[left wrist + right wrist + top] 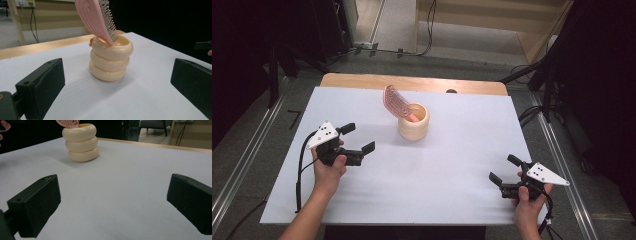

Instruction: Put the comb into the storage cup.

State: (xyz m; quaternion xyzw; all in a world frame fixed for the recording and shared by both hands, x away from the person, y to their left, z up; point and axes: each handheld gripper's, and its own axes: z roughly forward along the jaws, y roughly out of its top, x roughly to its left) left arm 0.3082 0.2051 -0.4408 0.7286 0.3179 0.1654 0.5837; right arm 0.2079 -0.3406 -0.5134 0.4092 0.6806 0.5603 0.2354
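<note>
Two grippers rest low over a white table (452,170), and neither holds anything. Ahead of both sets of fingers stands the cream holder (413,121), a pot shaped like three stacked rings, upright near the far middle of the table. A pink hairbrush (395,102) stands in it, handle down inside, the head rising out and leaning over the rim towards the left and far side, so its long axis runs up and tilted, not flat. In the left gripper view the bristles (110,20) face the right-hand finger, and the smooth pink back faces the other.

The left gripper (357,138) is the nearer one: the holder lies just ahead of its fingers and a little to their right, with bare table between, and its jaws stand wide apart with the holder framed in the gap. The right gripper (503,169) sits well apart from the holder, which lies far ahead and to the left of its fingers; its jaws too are spread wide on nothing.

Judging by this, the left hand is better placed to reach the brush head, closing across its thin sides above the rim
</note>
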